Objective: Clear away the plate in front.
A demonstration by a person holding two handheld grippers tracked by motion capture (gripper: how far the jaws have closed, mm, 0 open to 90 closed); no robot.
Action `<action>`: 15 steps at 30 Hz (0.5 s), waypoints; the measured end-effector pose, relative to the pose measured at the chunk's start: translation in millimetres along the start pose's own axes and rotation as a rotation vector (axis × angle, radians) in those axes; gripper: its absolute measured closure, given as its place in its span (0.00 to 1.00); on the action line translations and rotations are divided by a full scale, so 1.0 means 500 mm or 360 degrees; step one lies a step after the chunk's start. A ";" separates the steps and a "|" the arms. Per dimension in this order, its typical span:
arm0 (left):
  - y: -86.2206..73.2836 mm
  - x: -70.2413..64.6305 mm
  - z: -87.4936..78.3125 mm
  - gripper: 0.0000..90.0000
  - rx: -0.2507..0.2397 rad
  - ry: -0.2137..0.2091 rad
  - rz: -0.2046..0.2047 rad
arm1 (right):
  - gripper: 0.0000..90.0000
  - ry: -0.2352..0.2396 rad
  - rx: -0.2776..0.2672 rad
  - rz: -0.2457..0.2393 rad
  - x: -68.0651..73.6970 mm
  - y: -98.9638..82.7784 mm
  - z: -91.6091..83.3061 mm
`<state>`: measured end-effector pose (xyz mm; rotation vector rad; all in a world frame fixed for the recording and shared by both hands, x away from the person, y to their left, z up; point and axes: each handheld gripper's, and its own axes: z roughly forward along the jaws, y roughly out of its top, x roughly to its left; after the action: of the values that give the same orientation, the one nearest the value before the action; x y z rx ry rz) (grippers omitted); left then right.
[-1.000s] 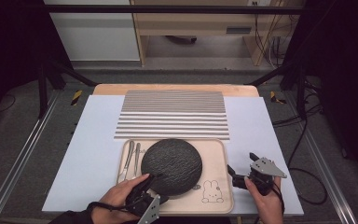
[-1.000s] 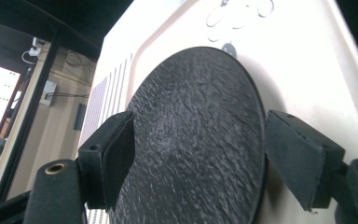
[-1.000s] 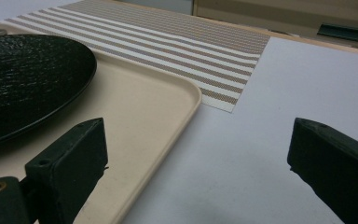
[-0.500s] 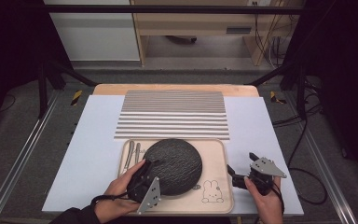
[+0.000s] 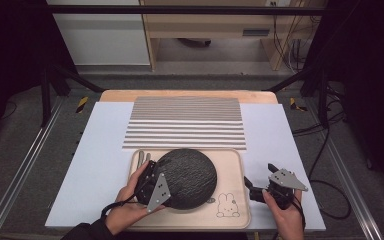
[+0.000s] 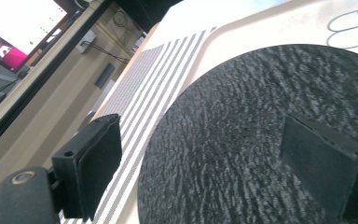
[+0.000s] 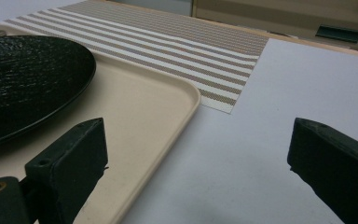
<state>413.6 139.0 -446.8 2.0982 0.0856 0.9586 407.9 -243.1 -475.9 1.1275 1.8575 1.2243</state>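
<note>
On the beige plastic tray (image 5: 232,165), the left gripper (image 5: 152,172), jaws just widened, straddles the round black textured plate's (image 5: 190,175) rim; shallow bite risks slipping.

The plate (image 5: 187,177) is black with a rough grain. The tray (image 5: 232,200) is beige with a rabbit drawing (image 5: 225,205) near its front right corner. The mat (image 5: 185,122) has grey and white stripes.

- Grey carpeted floor (image 5: 25,150) around the table (dim at the edges).
- Pale wooden bench (image 5: 215,25) against the far wall, with cables (image 5: 290,50) hanging beside it.
- White cabinet panel (image 5: 100,35) at far left.
- Lit monitor (image 6: 14,28) off to one side.
</note>
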 end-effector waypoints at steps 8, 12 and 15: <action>-0.009 0.022 -0.012 0.12 -0.0015 0.0038 -0.0146 | 0.06 0.0003 0.0011 -0.0006 0.002 0.000 0.000; -0.019 0.034 -0.013 0.11 0.0003 0.0067 -0.0193 | 0.06 0.0006 0.0012 -0.0001 0.001 -0.001 0.000; -0.025 0.037 -0.011 0.11 0.0017 0.0072 -0.0219 | 0.06 0.0005 0.0007 -0.0004 0.002 0.000 0.000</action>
<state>426.5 157.8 -442.2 2.0519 0.2558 0.9245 407.6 -242.0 -476.2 1.1261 1.8645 1.2221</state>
